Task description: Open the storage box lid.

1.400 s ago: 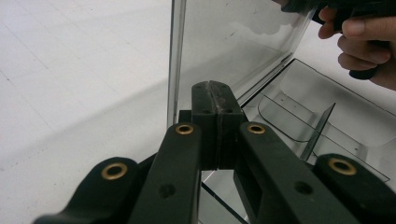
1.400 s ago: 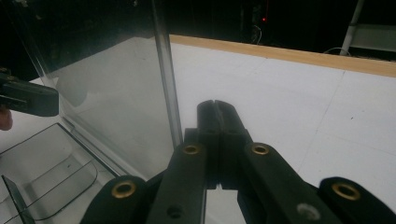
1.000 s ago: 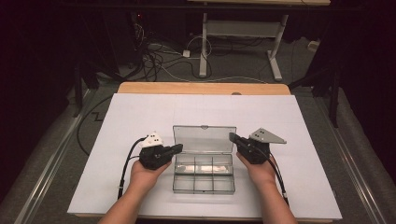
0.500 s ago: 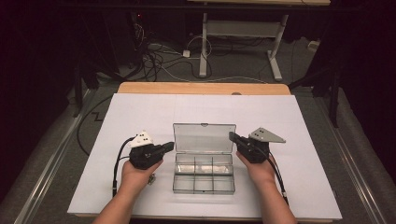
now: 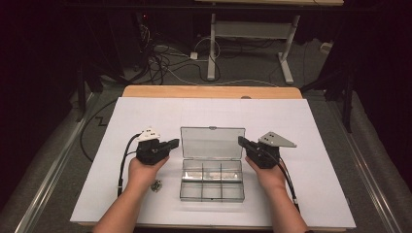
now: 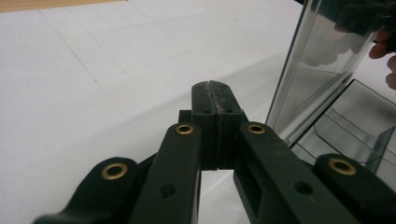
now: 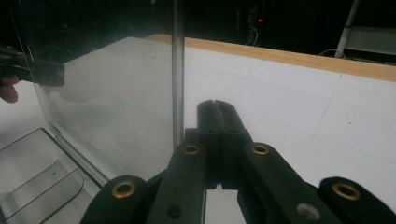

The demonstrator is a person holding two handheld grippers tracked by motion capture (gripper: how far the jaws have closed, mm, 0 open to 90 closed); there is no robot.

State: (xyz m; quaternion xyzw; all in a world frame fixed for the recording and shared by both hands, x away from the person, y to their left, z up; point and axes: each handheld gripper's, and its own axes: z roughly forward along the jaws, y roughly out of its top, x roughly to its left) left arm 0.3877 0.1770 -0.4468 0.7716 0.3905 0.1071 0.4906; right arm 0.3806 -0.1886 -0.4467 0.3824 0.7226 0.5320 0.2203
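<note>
Clear plastic compartment box [image 5: 212,178] — lid upright, open — lies mid-table, near edge.

Brightness: the white table sheet [image 5: 214,116] is evenly lit from above; the room behind it is nearly black
Shadows: soft and short beside the clear compartment box [image 5: 212,167]
Glare: pale reflections on the upright box lid [image 7: 116,107]
Focus: high view is soft and grainy; the black links at the bottom of both gripper views blur
Colour: gripper views look cool and bluish

The open box [image 5: 212,170] sits mid-counter [image 5: 291,116], its lid [image 5: 212,142] standing behind. The left gripper [image 5: 171,144] flanks it left, the right gripper [image 5: 241,141] right. Small parts [image 5: 156,185] lie front-left.
</note>
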